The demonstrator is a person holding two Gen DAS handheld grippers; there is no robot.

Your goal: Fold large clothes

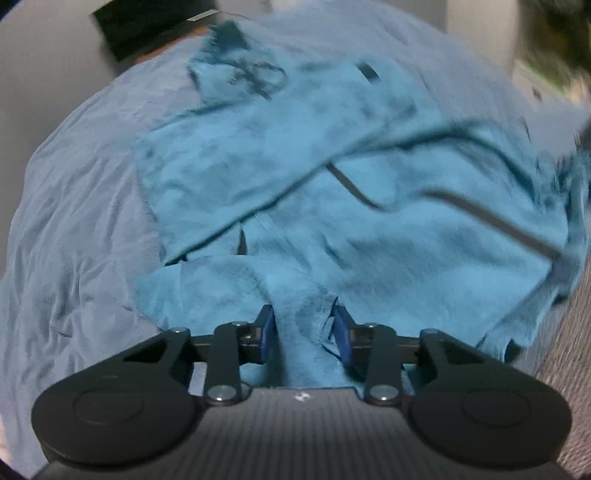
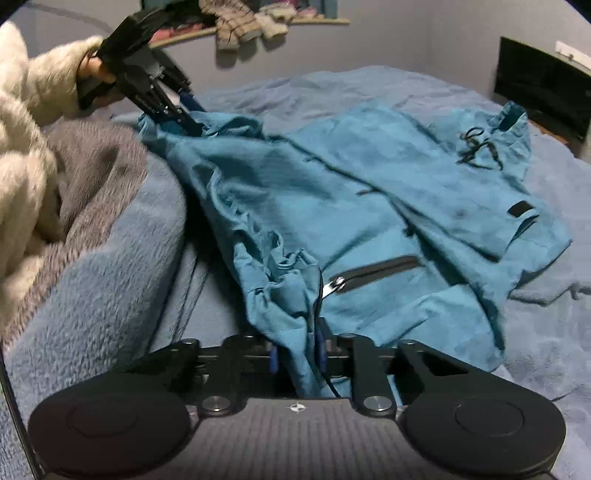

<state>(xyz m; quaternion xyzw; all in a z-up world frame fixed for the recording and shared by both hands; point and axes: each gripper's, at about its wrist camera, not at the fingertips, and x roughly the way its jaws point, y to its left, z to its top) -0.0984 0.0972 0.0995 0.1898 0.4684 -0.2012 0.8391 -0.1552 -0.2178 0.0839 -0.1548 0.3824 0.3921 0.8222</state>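
A large teal jacket with dark zippers and a drawstring lies spread on a blue bed sheet. My left gripper is shut on a bunched edge of the jacket near its hem. It also shows in the right wrist view, held by a hand in a white fleece sleeve and lifting one corner of the jacket. My right gripper is shut on another gathered part of the hem, with a thin black cord running between its fingers. A zippered pocket lies just ahead of it.
A grey-blue fleece blanket is heaped at the left of the right wrist view. A black box stands at the far right by the wall. A shelf with clothes hangs on the wall behind the bed.
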